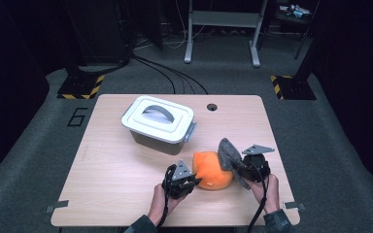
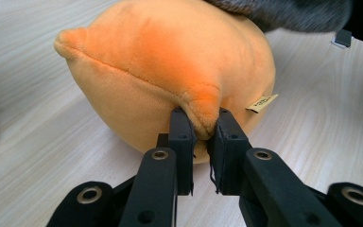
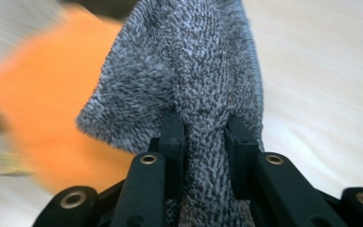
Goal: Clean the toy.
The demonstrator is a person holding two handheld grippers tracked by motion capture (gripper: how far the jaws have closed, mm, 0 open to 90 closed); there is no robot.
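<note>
Orange plush toy [image 2: 170,71] sits on the wooden table [image 1: 111,174], its corner pinched in the left gripper [image 2: 202,127]. Just right of it, the right gripper [image 3: 203,137] clamps a grey knitted cloth [image 3: 194,61] touching the toy's top; wiping seems barely begun.

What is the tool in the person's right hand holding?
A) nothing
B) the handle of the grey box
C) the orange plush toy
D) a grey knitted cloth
D: the right tool has its jaws clamped on a bunch of grey knitted cloth, right beside the orange plush toy.
</note>
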